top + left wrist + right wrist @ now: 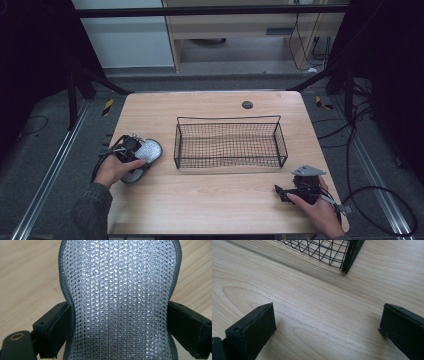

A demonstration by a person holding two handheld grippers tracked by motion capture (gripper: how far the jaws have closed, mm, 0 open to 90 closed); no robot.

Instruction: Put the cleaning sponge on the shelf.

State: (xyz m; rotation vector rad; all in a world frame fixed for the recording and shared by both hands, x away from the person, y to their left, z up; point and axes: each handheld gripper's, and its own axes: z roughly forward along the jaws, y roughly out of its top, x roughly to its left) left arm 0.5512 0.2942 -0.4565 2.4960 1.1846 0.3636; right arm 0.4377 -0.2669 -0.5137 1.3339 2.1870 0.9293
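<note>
Left gripper view: glittery mesh-textured scrubber (120, 300)

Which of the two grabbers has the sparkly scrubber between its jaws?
The left gripper. Its jaws sit against both sides of the silver sponge, while the right gripper has open jaws with only bare table between them.

You have one silver mesh scrubbing pad (146, 152), one black wire basket (229, 145), and two grippers on one wooden table (210, 200).

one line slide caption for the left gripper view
Left gripper closes its black fingers on the waist of a silver mesh scrubbing sponge lying on the light wooden table.
</note>
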